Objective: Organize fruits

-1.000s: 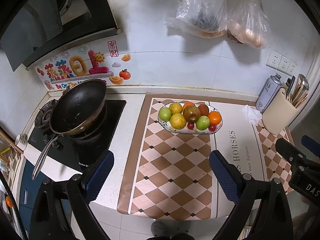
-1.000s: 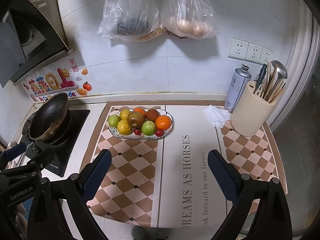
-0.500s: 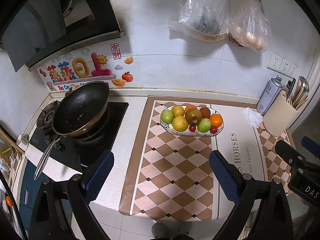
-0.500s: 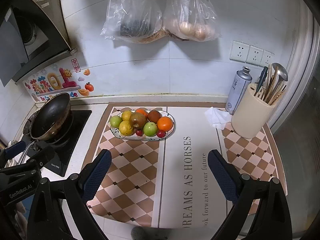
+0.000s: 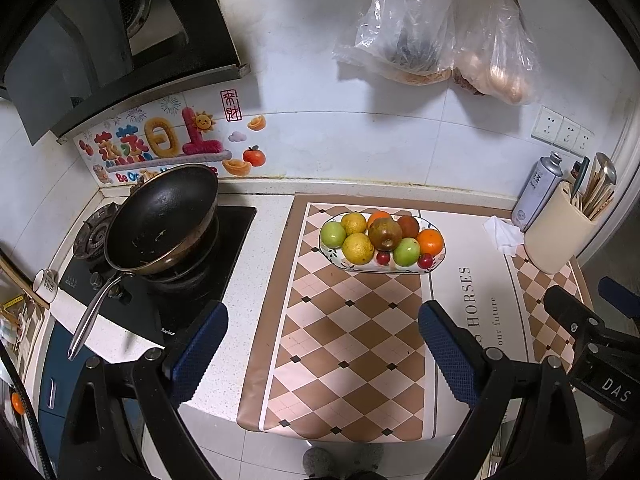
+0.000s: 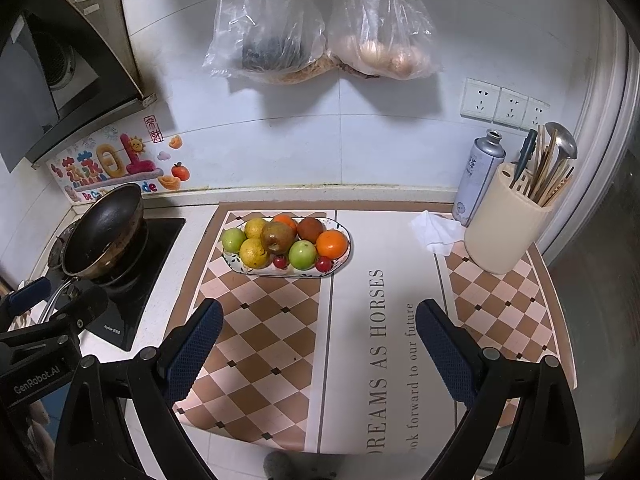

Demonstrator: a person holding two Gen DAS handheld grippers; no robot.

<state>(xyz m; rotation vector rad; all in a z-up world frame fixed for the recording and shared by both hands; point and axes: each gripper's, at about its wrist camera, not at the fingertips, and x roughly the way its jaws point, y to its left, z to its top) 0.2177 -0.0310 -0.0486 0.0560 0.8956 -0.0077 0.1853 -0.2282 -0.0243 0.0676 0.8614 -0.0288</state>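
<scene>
Since a second ago both views have drawn slightly back from the wall, so the fruit plate (image 5: pixel 434 261) sits a little lower in each frame; the fruit on it lies as it did. Far left of the left tongs (image 5: pixel 322 344) a black wok (image 5: pixel 160 220) rests on a stove (image 5: pixel 224 280) whose front edge carries small writing too blurred to read; above it a wall sticker (image 5: pixel 160 148) shows colourful Chinese characters, a red seal and the letters "Be O". The left tongs gape wide, holding nothing, above the checked mat (image 5: pixel 348 340) on the surface (image 5: pixel 264 232). Straight ahead of them, well apart, the oval plate holds two green apples, two yellow citrus, two oranges, one brown-red fruit on top, one brown fruit behind, and two small red ones at the front. The right tongs (image 6: pixel 318 342) are likewise spread and empty, over the mat's words "DREAMS AS HORSES" and "look forward to our future". The plate lies ahead and slightly left of them. Ahead and right stand one grey canister (image 6: pixel 478 178), one crumpled tissue (image 6: pixel 436 232) and one cream utensil holder (image 6: pixel 506 232). Two plastic bags (image 6: pixel 320 28) hang on the wall, beside three sockets (image 6: pixel 504 104). The left tongs' body reads "GenRobot.AI".
</scene>
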